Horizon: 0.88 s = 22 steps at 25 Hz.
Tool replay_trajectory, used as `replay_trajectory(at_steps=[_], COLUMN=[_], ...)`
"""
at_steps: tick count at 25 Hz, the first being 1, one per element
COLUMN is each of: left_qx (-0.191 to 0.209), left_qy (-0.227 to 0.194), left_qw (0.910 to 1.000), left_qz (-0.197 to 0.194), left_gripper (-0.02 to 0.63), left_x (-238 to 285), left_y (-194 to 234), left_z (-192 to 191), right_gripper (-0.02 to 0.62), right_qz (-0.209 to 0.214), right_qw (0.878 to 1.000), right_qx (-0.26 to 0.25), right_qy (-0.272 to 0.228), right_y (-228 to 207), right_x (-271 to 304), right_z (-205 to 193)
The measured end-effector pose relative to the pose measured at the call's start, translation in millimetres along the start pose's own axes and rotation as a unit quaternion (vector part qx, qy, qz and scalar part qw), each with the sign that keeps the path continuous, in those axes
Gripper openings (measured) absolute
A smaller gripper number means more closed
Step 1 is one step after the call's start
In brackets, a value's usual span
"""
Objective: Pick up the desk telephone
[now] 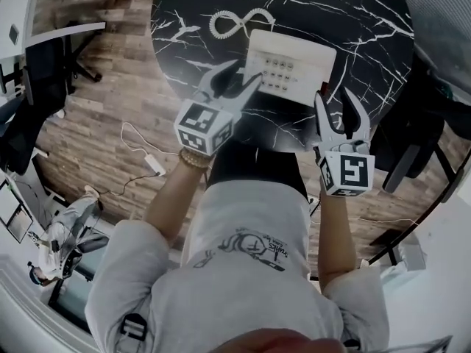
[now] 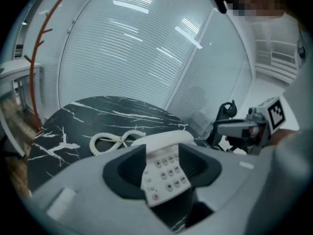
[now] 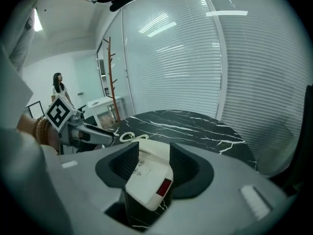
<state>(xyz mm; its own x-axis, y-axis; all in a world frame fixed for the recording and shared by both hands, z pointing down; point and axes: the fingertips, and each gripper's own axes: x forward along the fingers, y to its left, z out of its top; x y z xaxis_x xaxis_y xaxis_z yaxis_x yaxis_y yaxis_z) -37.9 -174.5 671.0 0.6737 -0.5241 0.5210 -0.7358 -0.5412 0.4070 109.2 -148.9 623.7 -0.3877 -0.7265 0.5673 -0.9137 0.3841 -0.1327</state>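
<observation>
A white desk telephone (image 1: pixel 291 68) with a keypad lies on the round black marble table (image 1: pixel 353 20), handset along its far side. Its coiled cord (image 1: pixel 239 24) loops behind it. My left gripper (image 1: pixel 246 73) is open at the phone's near left corner. My right gripper (image 1: pixel 335 98) is open just off the near right corner. In the left gripper view the keypad end of the phone (image 2: pixel 164 173) shows in the gap of the spread jaws, untouched. In the right gripper view the phone's side (image 3: pixel 146 177) with a red patch shows between the jaws, untouched.
The table's near edge (image 1: pixel 257 134) lies just under both grippers. A dark office chair (image 1: pixel 412 145) stands at the right, another chair (image 1: pixel 44 72) at the left. A cable with an adapter (image 1: pixel 151 160) lies on the wood floor. A coat stand (image 3: pixel 111 77) and a person (image 3: pixel 58 89) are far behind.
</observation>
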Motion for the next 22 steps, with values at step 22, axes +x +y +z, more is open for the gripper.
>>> replay_trajectory(at_steps=[22], left_qx=[-0.078], left_qy=[0.081], left_qw=[0.9936], left_qz=[-0.009], left_gripper=[0.333], left_x=[68.3], left_y=[35.4], left_z=[-80.9], right_gripper=[0.310], right_qz=[0.012], right_qw=[0.996], right_qx=[0.081], right_qy=[0.043], right_y=[-23.9], right_x=[79.2], right_z=[-100.2])
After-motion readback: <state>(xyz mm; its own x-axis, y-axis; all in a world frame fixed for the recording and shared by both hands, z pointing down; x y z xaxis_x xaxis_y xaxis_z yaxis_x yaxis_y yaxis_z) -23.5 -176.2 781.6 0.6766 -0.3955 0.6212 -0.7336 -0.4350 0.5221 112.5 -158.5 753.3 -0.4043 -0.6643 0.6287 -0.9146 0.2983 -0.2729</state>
